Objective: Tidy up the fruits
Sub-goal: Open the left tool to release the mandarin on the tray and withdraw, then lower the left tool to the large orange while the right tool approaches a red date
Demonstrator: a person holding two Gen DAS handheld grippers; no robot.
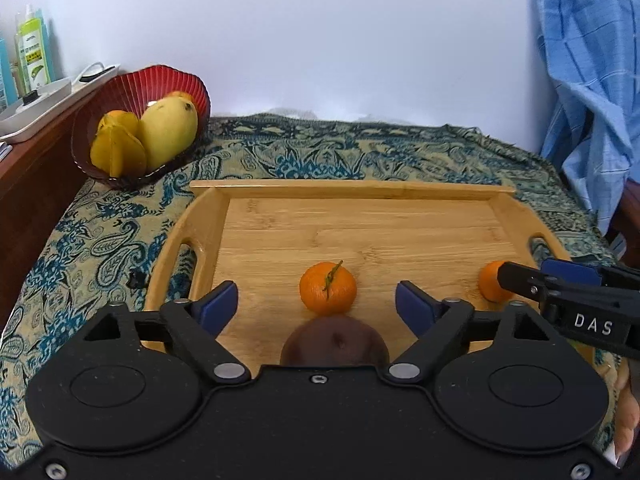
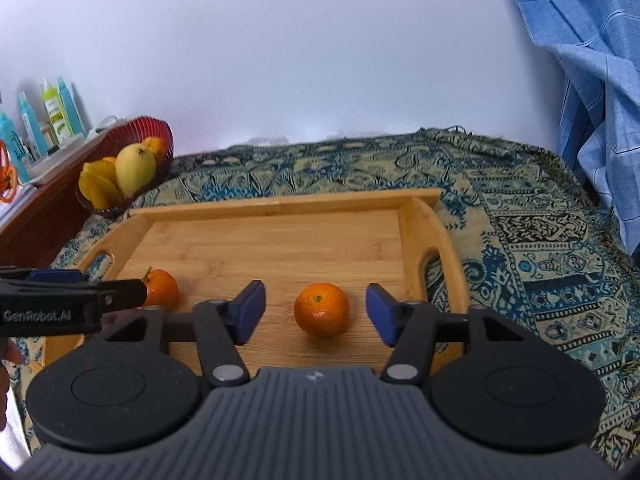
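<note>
A wooden tray (image 1: 360, 220) (image 2: 280, 236) lies on the patterned cloth. Two tangerines lie in it: one with a stem (image 1: 328, 289) (image 2: 160, 289) and one at the tray's right side (image 1: 491, 286) (image 2: 322, 310). A dark brown fruit (image 1: 335, 342) lies just behind the stemmed tangerine, close to my left gripper's body. My left gripper (image 1: 316, 306) is open, its jaws either side of the stemmed tangerine and apart from it. My right gripper (image 2: 316, 314) is open, its jaws either side of the right tangerine and apart from it.
A red bowl (image 1: 160, 84) (image 2: 156, 128) at the back left holds a mango (image 1: 170, 130) (image 2: 135, 170), a starfruit (image 1: 118, 152) and another orange fruit. Bottles (image 2: 52, 116) stand on a wooden shelf at the left. A blue cloth (image 1: 592, 100) hangs at the right.
</note>
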